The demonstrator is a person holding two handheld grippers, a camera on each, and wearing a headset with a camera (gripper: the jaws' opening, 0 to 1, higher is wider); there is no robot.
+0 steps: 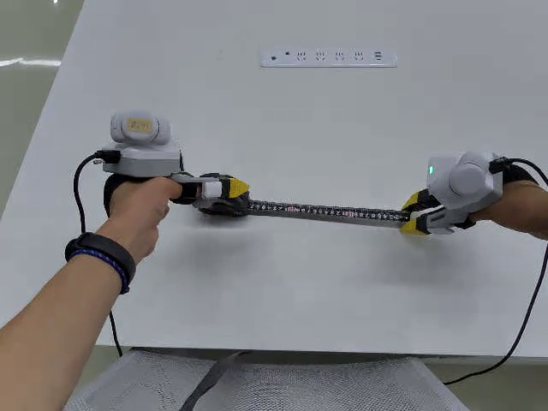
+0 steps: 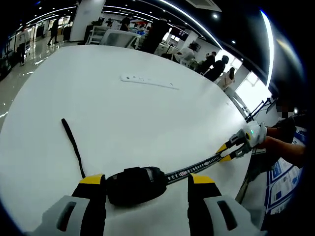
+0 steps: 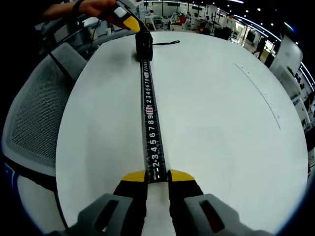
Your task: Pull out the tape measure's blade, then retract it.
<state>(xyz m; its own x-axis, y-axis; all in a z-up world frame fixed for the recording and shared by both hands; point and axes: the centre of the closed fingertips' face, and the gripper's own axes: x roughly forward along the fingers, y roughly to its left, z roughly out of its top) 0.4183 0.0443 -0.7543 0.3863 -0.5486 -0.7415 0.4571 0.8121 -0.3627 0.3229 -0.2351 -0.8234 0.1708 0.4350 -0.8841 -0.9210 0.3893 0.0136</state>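
Pull-out looked done or close to it: a long run of the dark metal blade with white numerals was out, stretched left to right across the near part of the white tabletop. The retract was all left to do.

Your grey, yellow-tipped right gripper was closed tight on the blade's free end at the right.

At the left, the black rounded plastic tape-measure case sat between the jaws of your matching left gripper. The left gripper view showed bare table between the case and one jaw, so I couldn't tell if it pinched.

The case's black wrist strap lay just beyond it. A white power strip sat well apart on the far side.
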